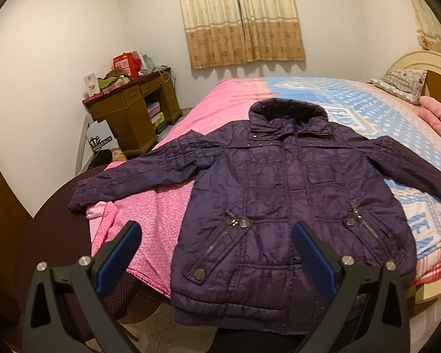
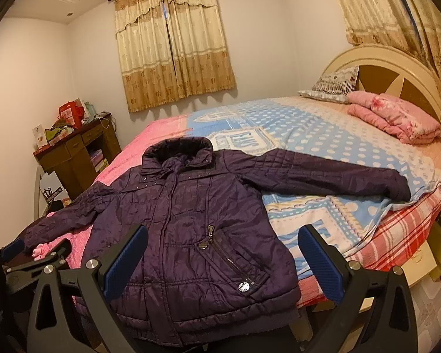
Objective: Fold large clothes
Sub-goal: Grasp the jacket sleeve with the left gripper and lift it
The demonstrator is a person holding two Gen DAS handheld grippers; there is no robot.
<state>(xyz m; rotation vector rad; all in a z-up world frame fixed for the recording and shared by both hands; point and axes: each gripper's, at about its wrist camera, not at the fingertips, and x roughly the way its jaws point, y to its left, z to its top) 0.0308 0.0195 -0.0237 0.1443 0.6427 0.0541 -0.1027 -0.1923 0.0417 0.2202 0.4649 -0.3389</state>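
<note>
Between my left tongs (image 1: 216, 253), spread wide and empty: hem of one jacket (image 1: 285, 200). Right tongs (image 2: 222, 257), likewise wide, empty, over its pocket side. Jacket: one, face up, flat across the bed (image 2: 323, 129), hem over the edge, two sleeves out. Advice: grip each cuff, bring sleeves across the chest, then lift hem to collar. Pillows (image 2: 332, 85): one. Desk (image 1: 132, 111): one.
</note>
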